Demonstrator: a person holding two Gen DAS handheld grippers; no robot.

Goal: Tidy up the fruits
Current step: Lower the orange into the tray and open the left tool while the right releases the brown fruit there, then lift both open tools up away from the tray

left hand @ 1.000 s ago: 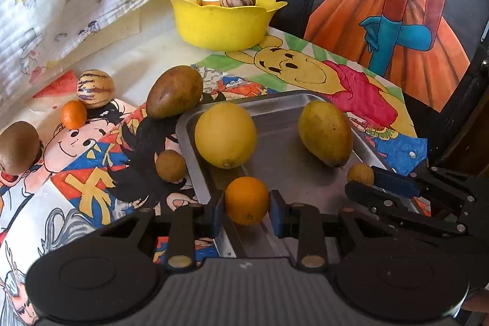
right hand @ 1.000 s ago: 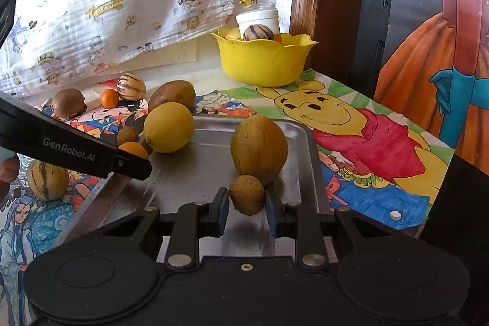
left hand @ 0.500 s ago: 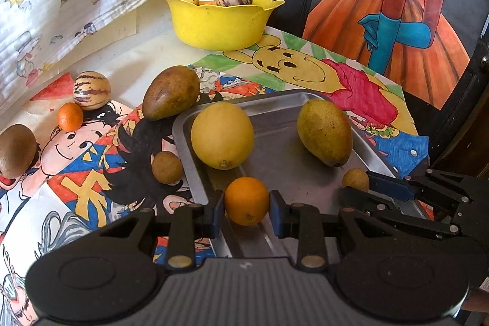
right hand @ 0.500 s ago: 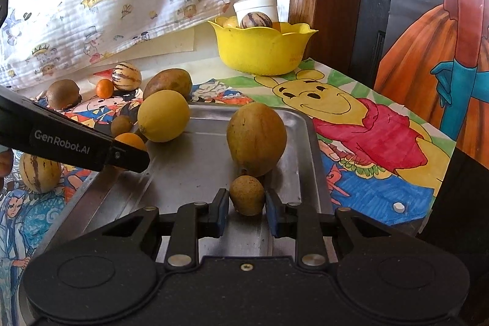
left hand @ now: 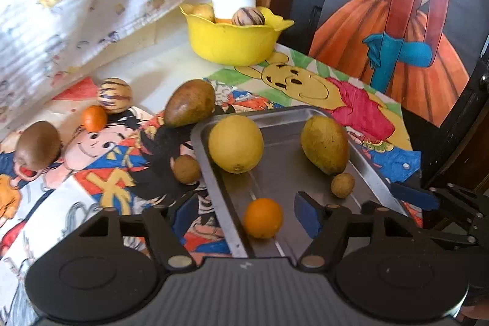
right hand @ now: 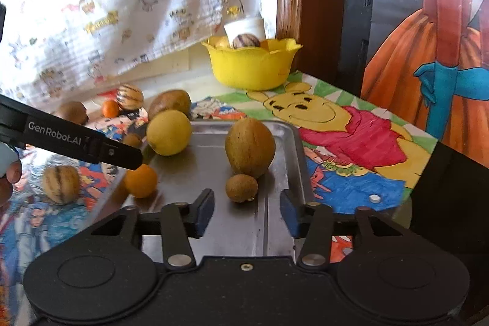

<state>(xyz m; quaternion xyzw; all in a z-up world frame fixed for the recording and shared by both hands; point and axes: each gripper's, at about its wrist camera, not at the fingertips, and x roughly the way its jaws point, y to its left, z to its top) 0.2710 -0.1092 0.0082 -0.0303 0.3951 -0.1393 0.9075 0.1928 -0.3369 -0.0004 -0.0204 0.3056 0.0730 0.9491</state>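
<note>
Left wrist view: left gripper (left hand: pixel 244 216) jaws are opening around the orange (left hand: pixel 262 217), which sits free on the tray (left hand: pixel 284 116) near its left rim. Right gripper (right hand: pixel 247 211) jaws are opening too, the brown fruit (right hand: pixel 241 188) loose just beyond its pads. Both fruits are round and the steel is smooth, so a nudge could roll either one.
</note>
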